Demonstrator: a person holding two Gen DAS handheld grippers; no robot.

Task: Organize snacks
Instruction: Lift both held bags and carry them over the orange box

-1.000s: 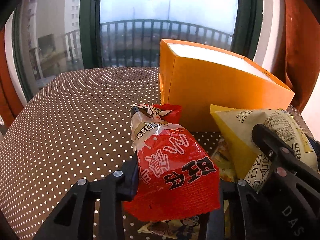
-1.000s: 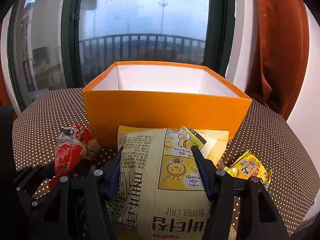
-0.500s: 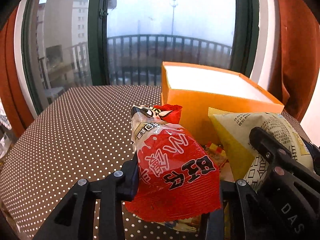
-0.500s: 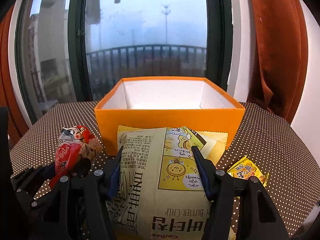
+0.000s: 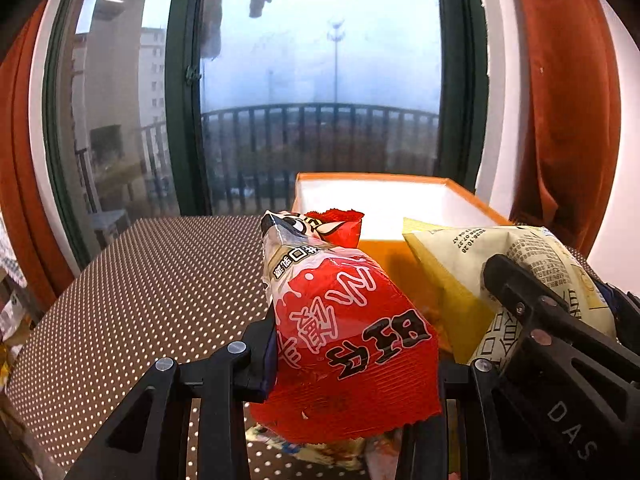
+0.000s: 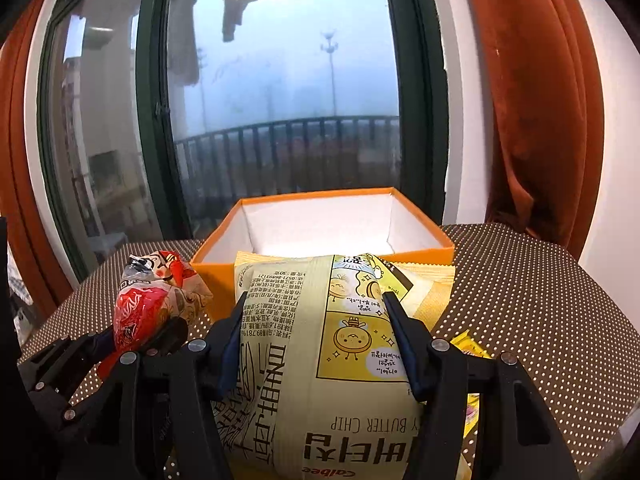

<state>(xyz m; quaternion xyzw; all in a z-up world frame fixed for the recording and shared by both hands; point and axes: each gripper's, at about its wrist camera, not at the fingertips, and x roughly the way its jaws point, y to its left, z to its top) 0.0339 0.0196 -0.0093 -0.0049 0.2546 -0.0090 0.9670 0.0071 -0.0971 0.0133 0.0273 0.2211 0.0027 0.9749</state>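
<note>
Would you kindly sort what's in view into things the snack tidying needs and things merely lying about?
Job:
- red snack bag, in left claw
- yellow chip bag, in right claw
- orange box
- small yellow packet

Lying about:
- curtain
- dotted tablecloth

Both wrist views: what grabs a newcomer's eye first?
Two snack bags dominate the foreground: a red snack bag clamped in the left tongs, and a pale yellow butter chip bag gripped in the right tongs. Just behind them an open orange box with a white interior sits on the brown dotted tablecloth, in front of a large window with a balcony railing.
</note>
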